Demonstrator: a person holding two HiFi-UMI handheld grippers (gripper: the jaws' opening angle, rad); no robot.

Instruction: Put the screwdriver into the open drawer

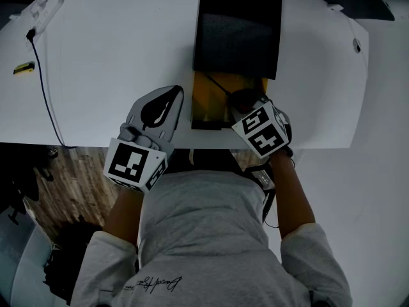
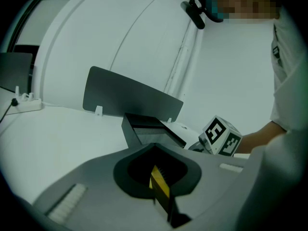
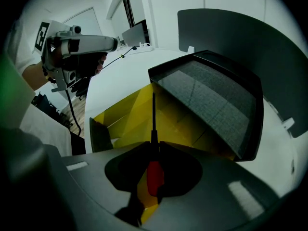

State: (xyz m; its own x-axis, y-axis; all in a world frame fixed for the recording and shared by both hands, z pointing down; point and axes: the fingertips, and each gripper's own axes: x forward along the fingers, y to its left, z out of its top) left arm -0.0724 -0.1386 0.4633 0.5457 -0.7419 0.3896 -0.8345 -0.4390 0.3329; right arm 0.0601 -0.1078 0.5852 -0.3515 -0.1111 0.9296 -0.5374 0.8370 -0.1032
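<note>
A screwdriver with a red handle (image 3: pixel 154 177) and a thin dark shaft (image 3: pixel 153 112) is clamped in my right gripper (image 3: pixel 154 147), which is shut on it where handle meets shaft. The shaft points into the open yellow drawer (image 3: pixel 122 117). From the head view, my right gripper (image 1: pixel 243 100) hangs over the drawer's (image 1: pixel 209 101) right side, pointing steeply down; the screwdriver is hidden there. My left gripper (image 1: pixel 176 92) sits on the table just left of the drawer, shut with nothing in it. In the left gripper view its tips (image 2: pixel 153 146) meet, with a yellow drawer edge behind them.
The drawer slides out of a black box (image 1: pixel 238 27) on the white table (image 1: pixel 115 50). A black cable (image 1: pixel 45 88) and a small yellow object (image 1: pixel 23 68) lie far left. A grey panel (image 3: pixel 231 32) stands behind the box. The table's near edge (image 1: pixel 83 144) is by my body.
</note>
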